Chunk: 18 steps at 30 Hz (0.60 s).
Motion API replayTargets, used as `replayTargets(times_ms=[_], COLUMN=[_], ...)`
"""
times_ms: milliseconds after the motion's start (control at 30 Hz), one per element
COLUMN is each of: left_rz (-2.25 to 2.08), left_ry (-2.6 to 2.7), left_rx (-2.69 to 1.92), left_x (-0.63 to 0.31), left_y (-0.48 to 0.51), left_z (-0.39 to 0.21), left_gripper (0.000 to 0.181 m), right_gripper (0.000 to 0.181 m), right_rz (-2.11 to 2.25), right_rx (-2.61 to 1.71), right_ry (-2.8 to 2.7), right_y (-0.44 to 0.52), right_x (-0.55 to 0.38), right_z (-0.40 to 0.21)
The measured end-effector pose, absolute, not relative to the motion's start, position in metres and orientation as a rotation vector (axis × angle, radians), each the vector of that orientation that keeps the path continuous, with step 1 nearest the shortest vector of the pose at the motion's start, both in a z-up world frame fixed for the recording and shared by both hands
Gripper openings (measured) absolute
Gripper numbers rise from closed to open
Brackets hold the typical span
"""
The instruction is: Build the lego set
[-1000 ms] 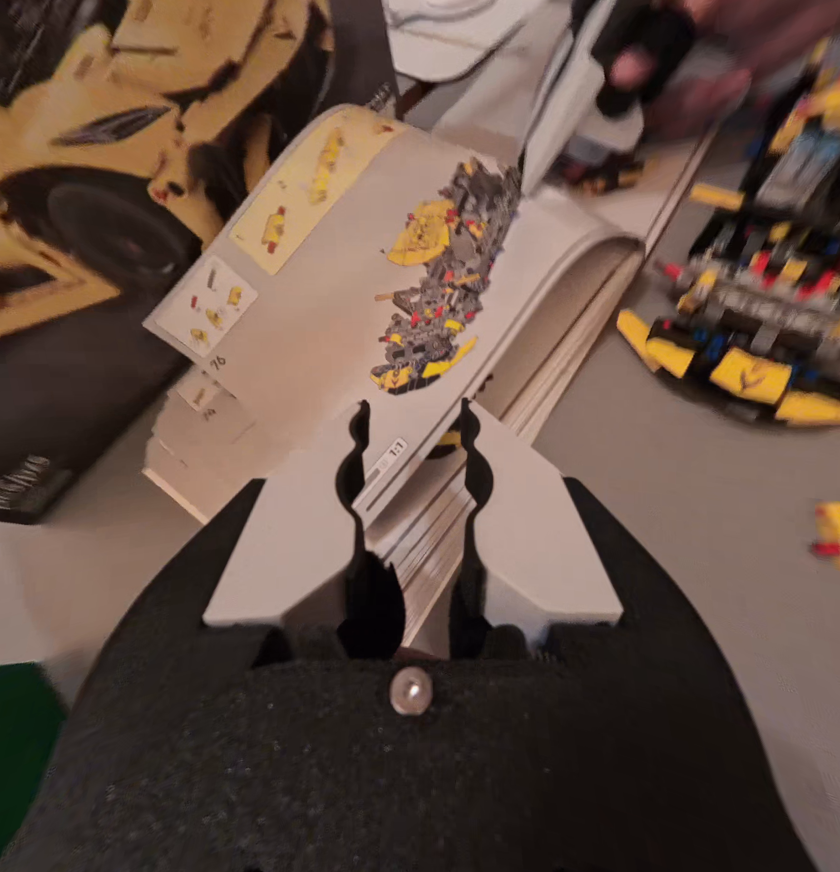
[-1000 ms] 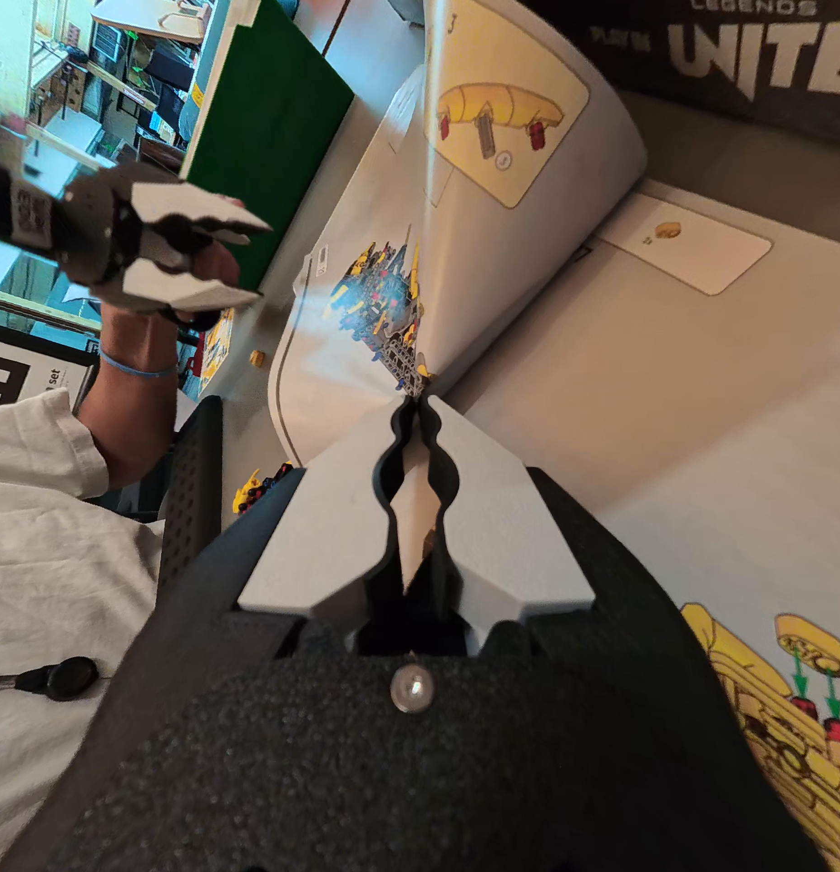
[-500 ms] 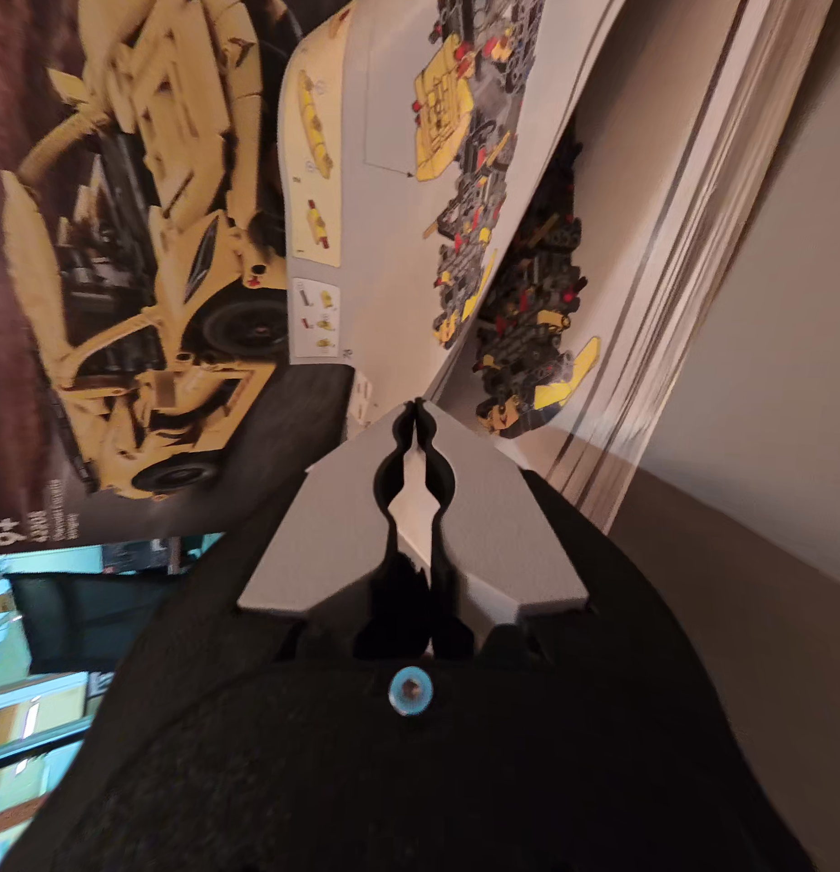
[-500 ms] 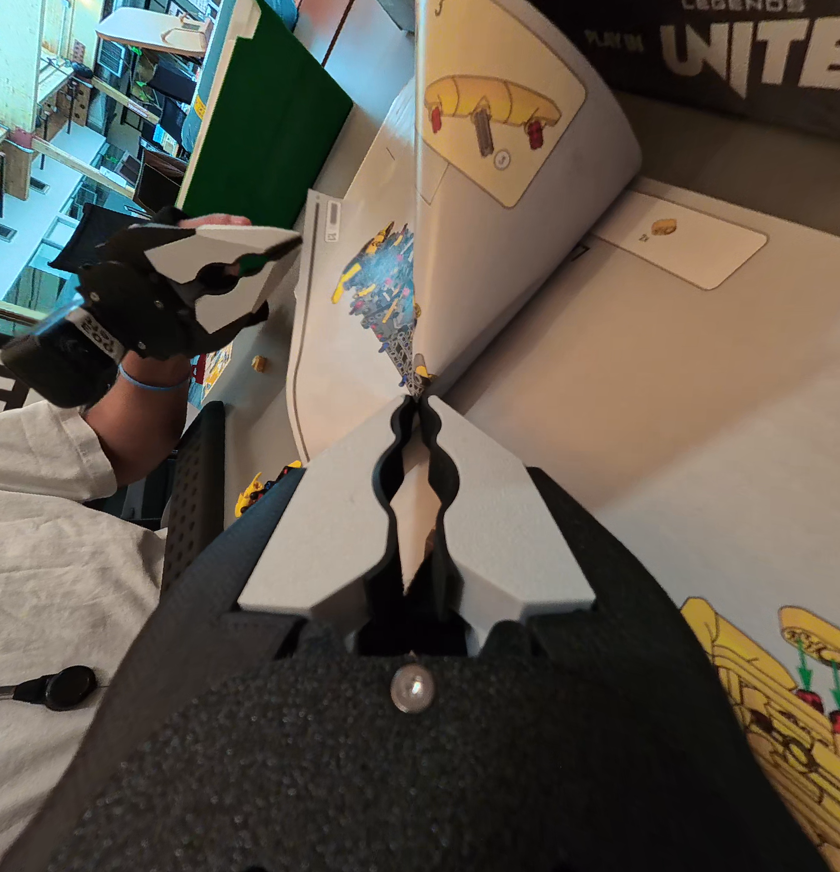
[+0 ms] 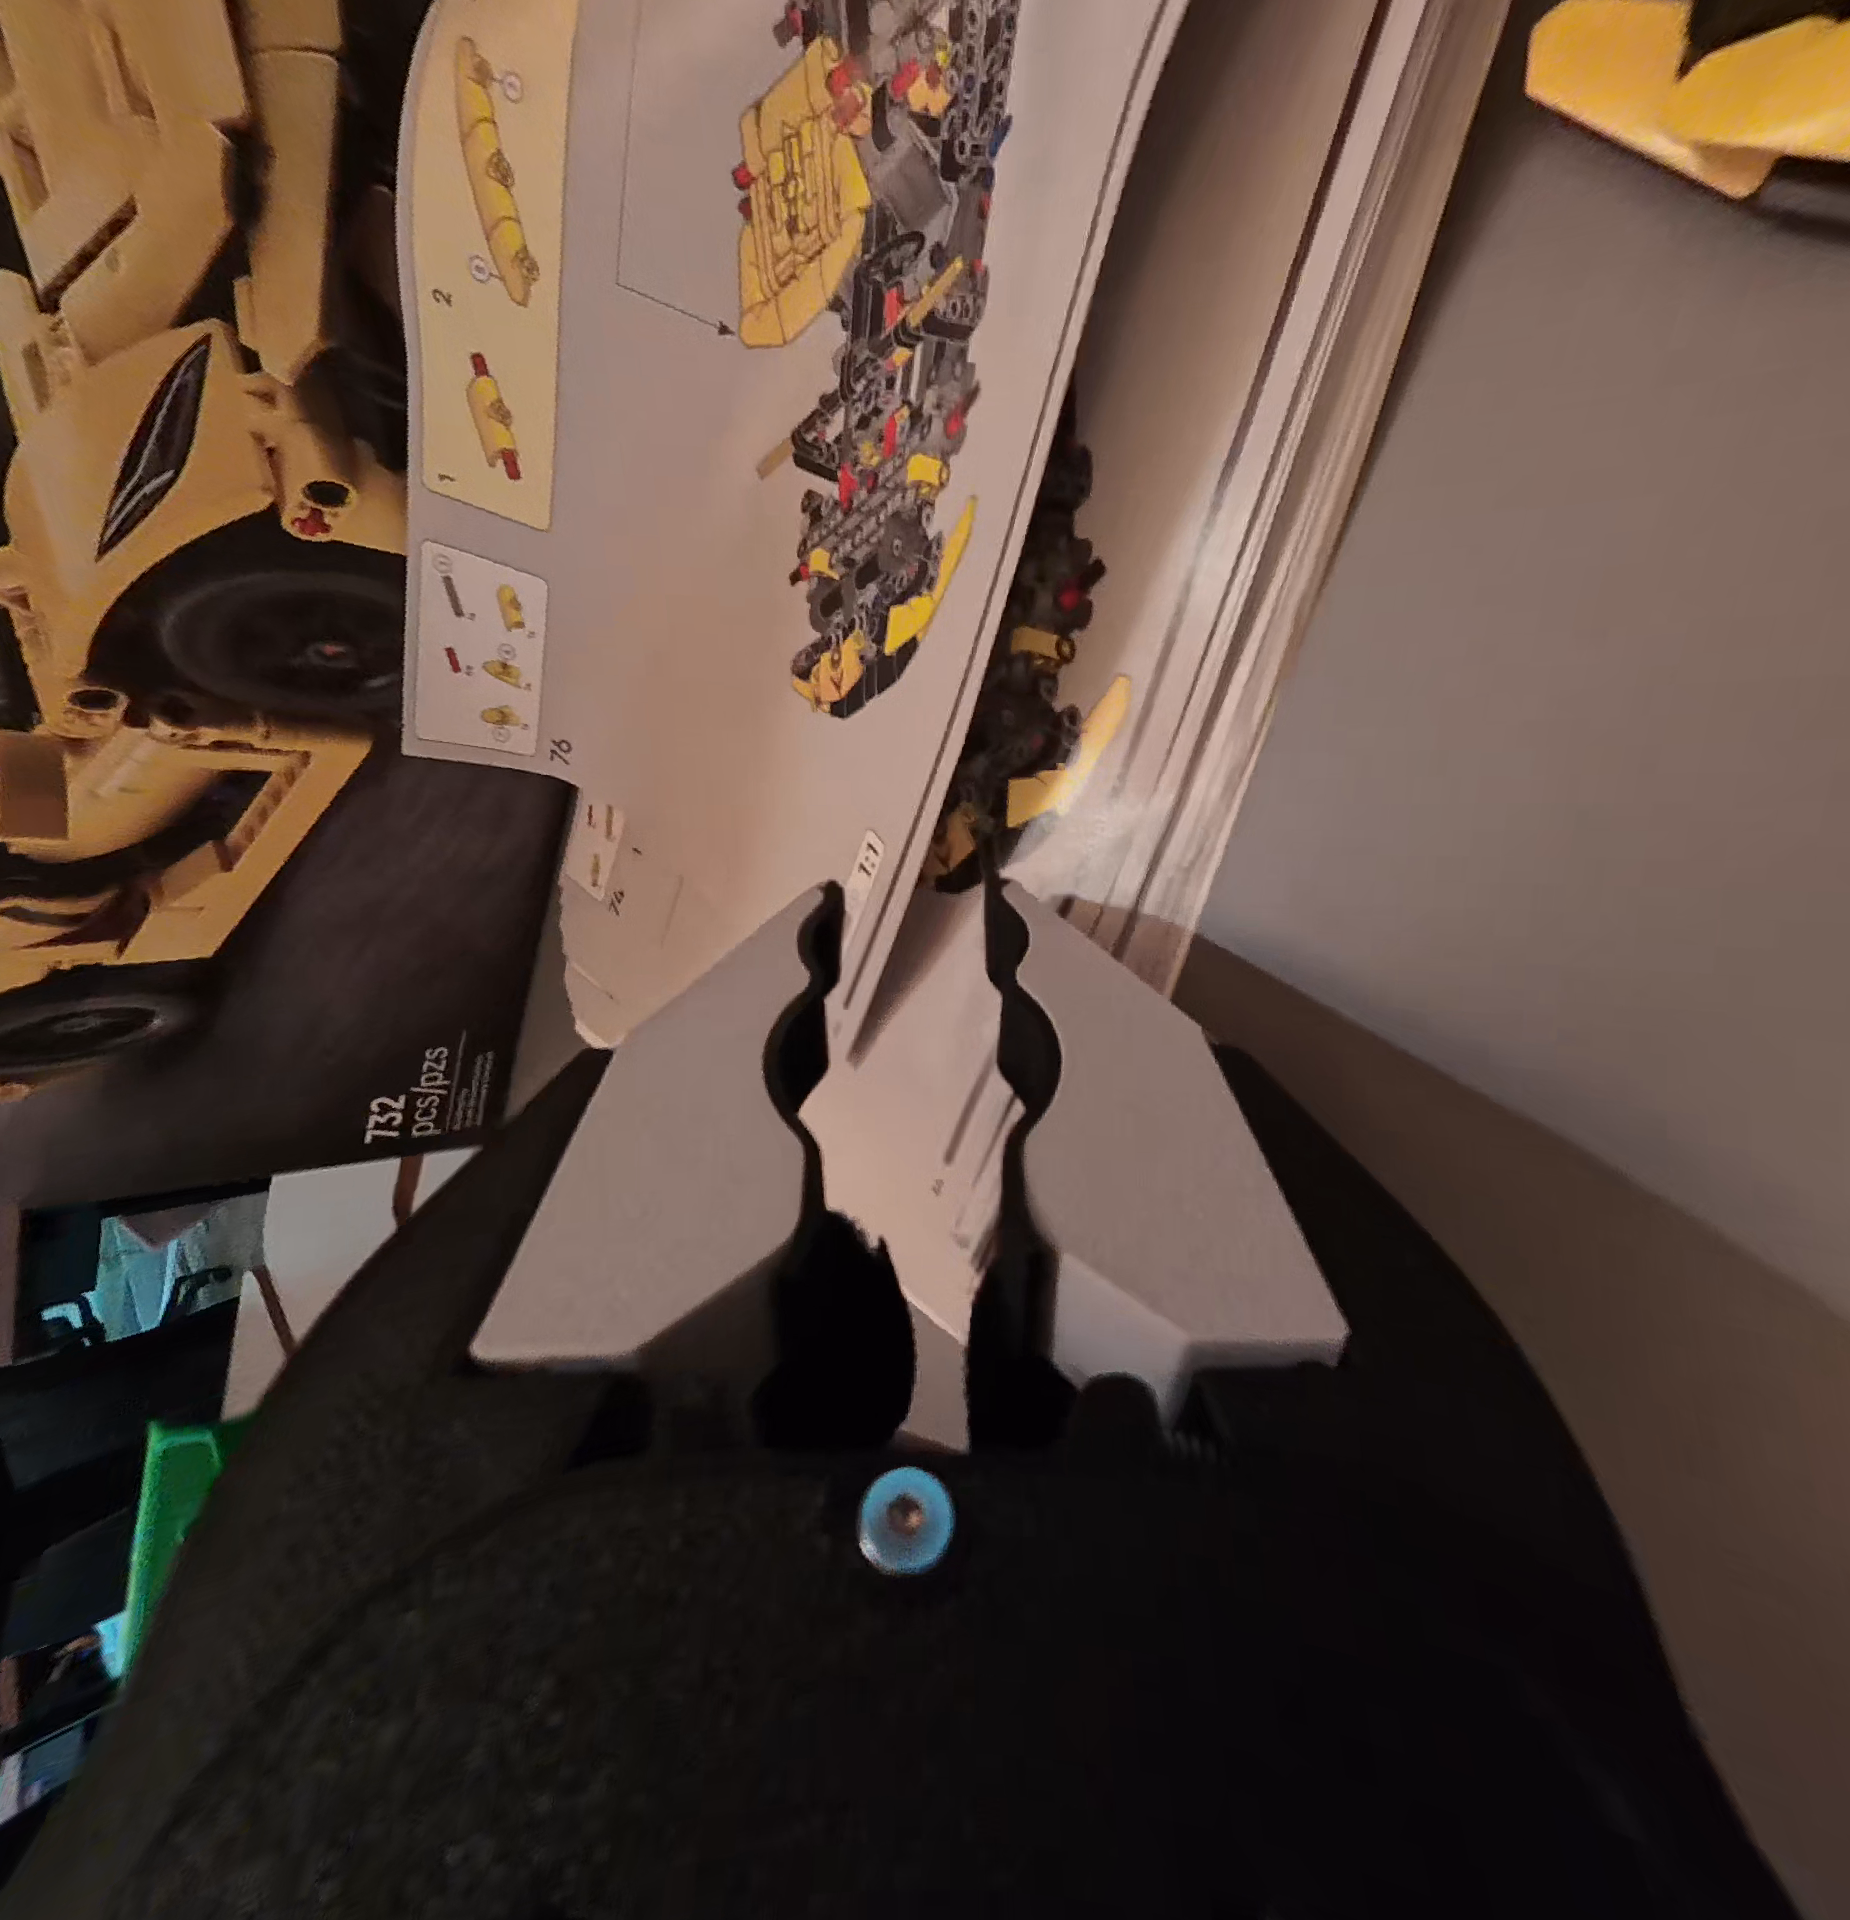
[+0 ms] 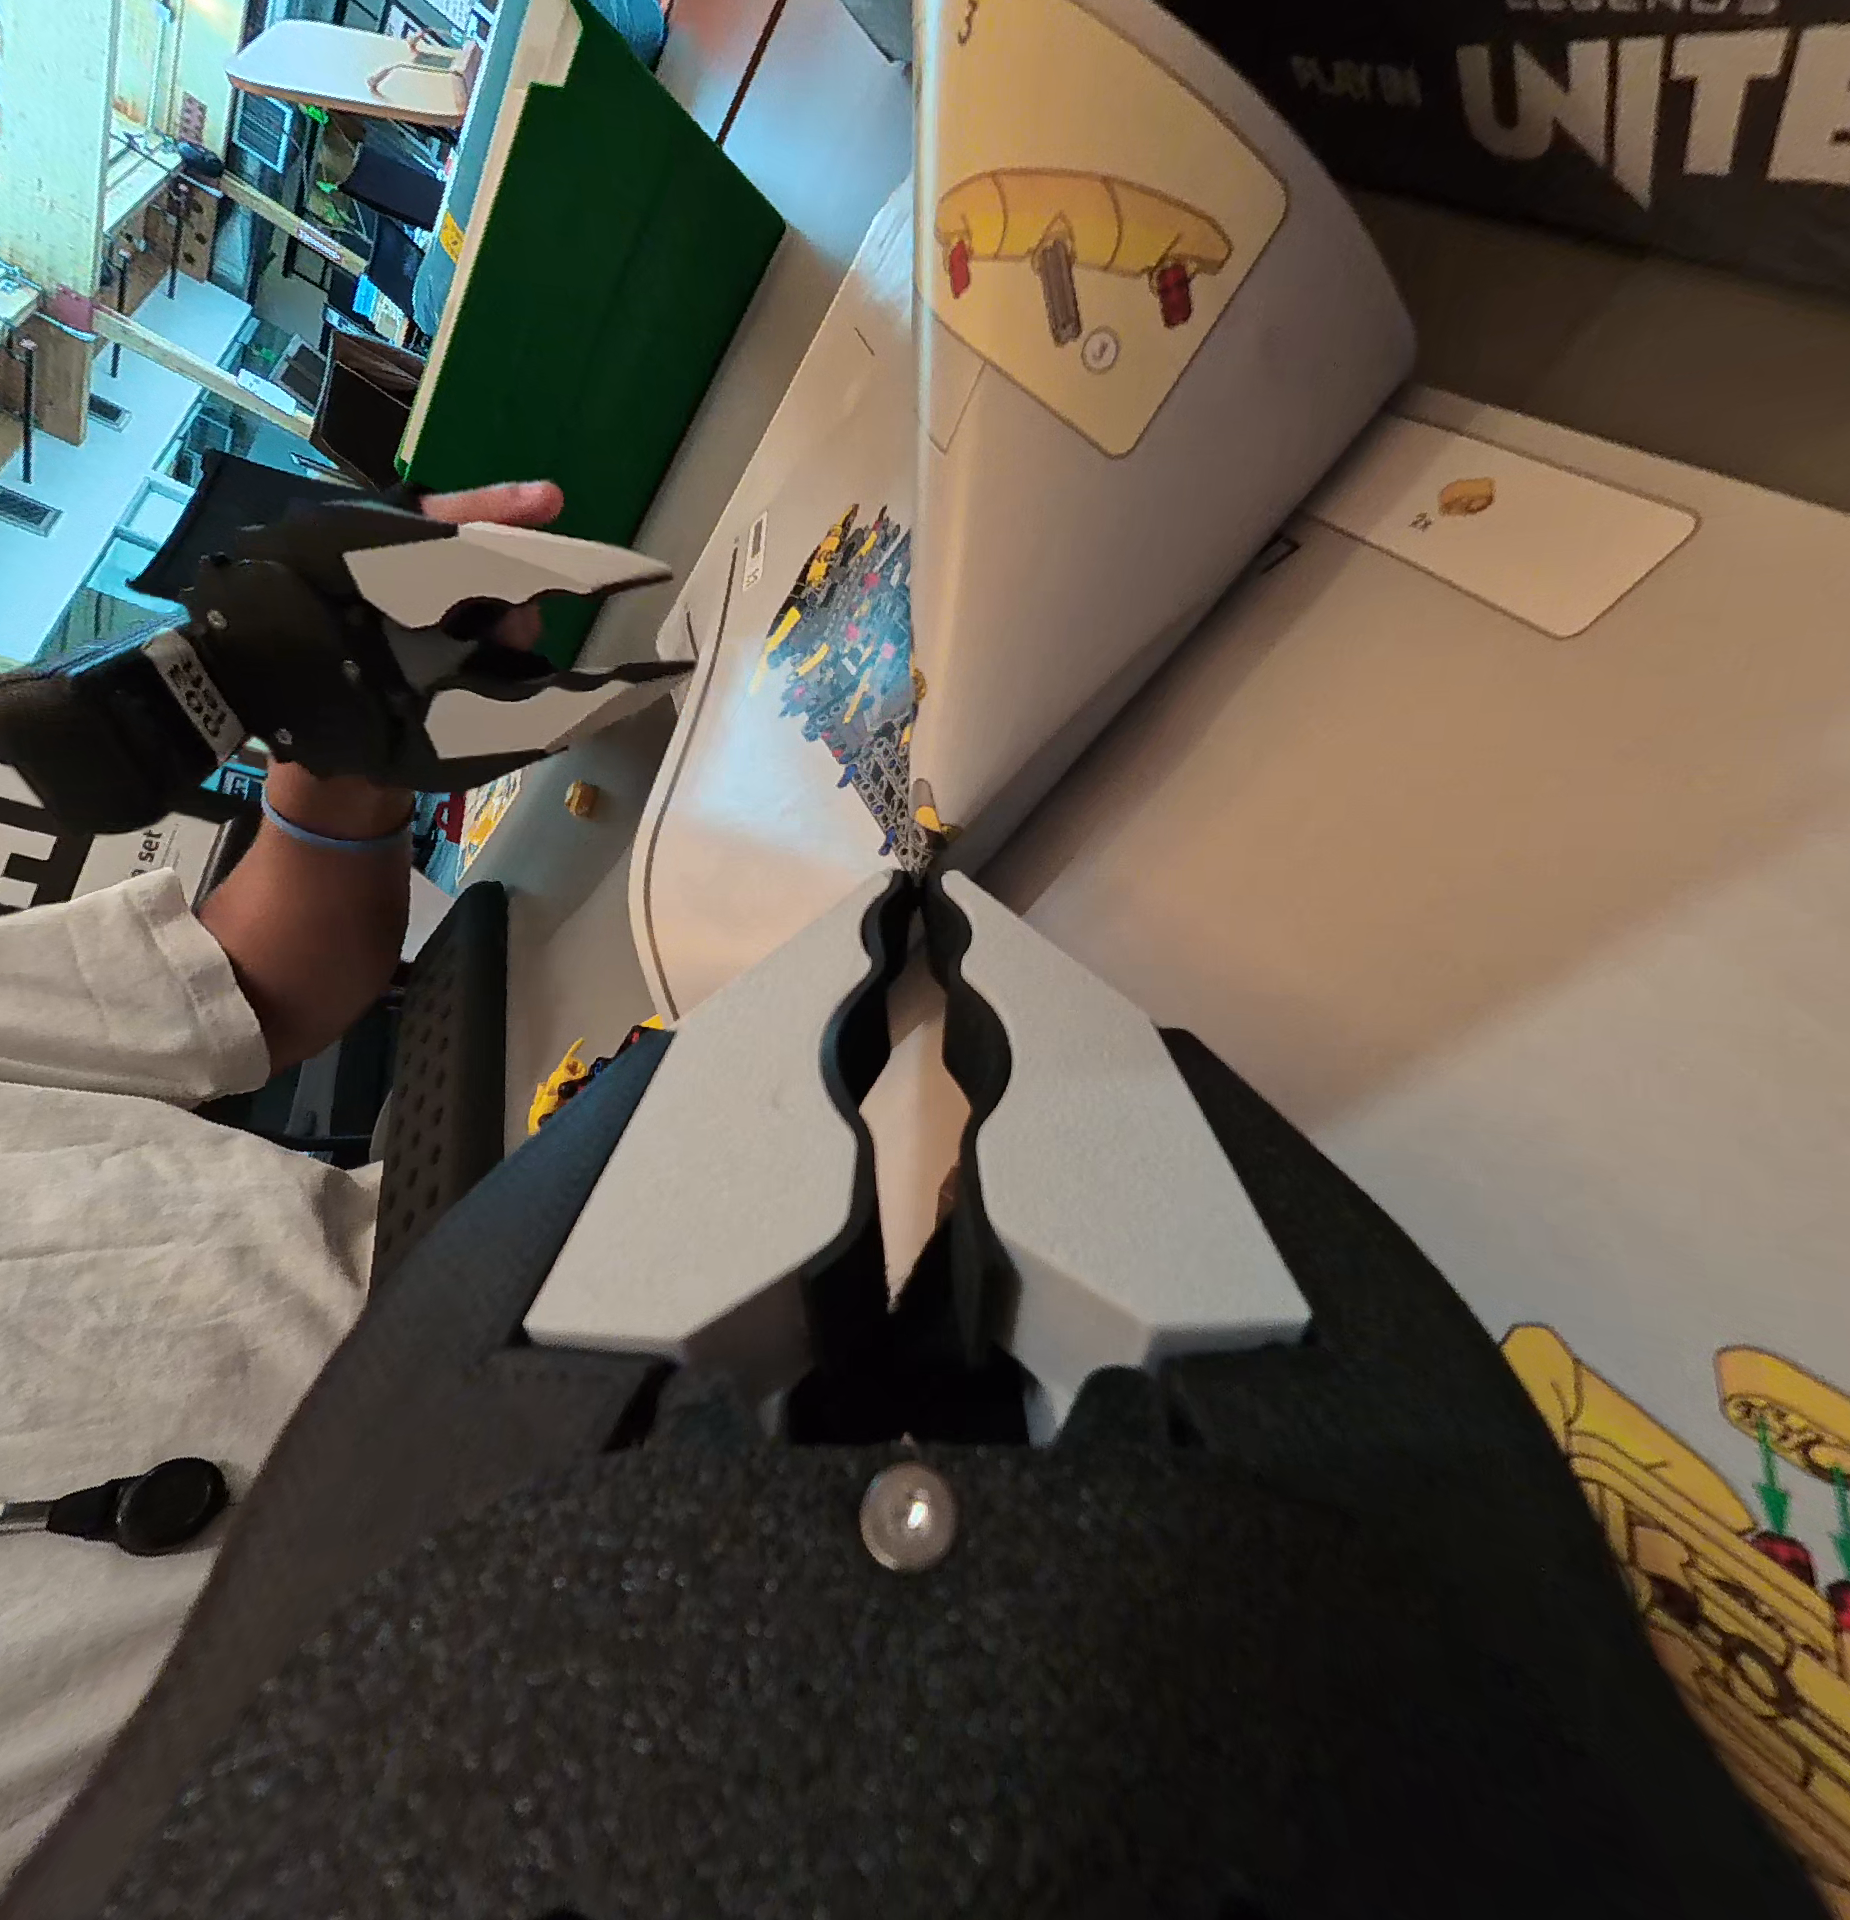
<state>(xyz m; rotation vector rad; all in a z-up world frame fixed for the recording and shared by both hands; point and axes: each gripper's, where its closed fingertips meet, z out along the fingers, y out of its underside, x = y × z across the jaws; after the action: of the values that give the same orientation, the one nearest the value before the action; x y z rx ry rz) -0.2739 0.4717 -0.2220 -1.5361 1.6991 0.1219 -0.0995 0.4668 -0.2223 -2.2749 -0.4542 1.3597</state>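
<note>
The open instruction booklet [image 6: 1420,935] lies on the grey table, with one page [image 6: 1108,468] lifted and curled. My right gripper [image 6: 916,878] is shut on the lower edge of that page. My left gripper [image 5: 910,896] is open, and the edge of the lifted page [image 5: 692,416] runs between its jaws without being pinched. It also shows in the right wrist view [image 6: 680,621], open, at the far edge of the page. A blurred yellow lego part [image 5: 1710,94] sits at the top right.
The black set box with a yellow car picture [image 5: 173,416] lies beside the booklet and shows again in the right wrist view [image 6: 1627,104]. A green board [image 6: 588,260], a small yellow piece [image 6: 581,798] and a person's white sleeve [image 6: 121,1247] are on the left. Spacing between my two grippers at the tips: around 20 cm.
My left gripper came to the page edge, shut on it half a second ago and has now opened. My right gripper has stayed shut on the page.
</note>
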Motion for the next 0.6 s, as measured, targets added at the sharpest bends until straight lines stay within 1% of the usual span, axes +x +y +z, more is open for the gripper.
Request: replayTargets(times_ms=[133, 200, 267, 367, 433, 467, 567, 600], left_rz=[0.169, 0.232, 0.338, 0.494, 0.603, 0.623, 0.596, 0.552], left_ry=[1.761, 1.760, 1.701, 1.548, 1.450, 1.413, 1.346, 1.352], left_rx=[-1.497, -1.439, -1.402, -1.251, -1.053, -0.957, -0.692, -0.646], left_x=[-0.259, -0.253, -0.250, -0.233, -0.208, -0.189, -0.119, -0.096], left_y=[0.483, 0.489, 0.499, 0.504, 0.492, 0.482, 0.443, 0.430], left_z=[-0.232, -0.229, -0.218, -0.176, -0.134, -0.115, -0.073, -0.069], left_gripper=[0.025, 0.001, 0.000, 0.000, 0.000, 0.000, 0.000, 0.000], right_gripper=[0.001, 0.001, 0.002, 0.013, 0.036, 0.042, 0.045, 0.045], right_rz=[1.367, 1.369, 1.370, 1.374, 1.359, 1.345, 1.253, 1.194], right_rx=[-2.277, -2.278, -2.277, -2.258, -2.253, -2.250, -2.238, -2.239], right_ry=[-0.451, -0.448, -0.446, -0.433, -0.350, -0.301, -0.227, -0.229], right_y=[0.467, 0.467, 0.466, 0.462, 0.460, 0.460, 0.458, 0.457], right_x=[-0.099, -0.099, -0.098, -0.083, -0.061, -0.049, -0.023, -0.018], right_z=[-0.222, -0.222, -0.222, -0.215, -0.211, -0.210, -0.210, -0.209])
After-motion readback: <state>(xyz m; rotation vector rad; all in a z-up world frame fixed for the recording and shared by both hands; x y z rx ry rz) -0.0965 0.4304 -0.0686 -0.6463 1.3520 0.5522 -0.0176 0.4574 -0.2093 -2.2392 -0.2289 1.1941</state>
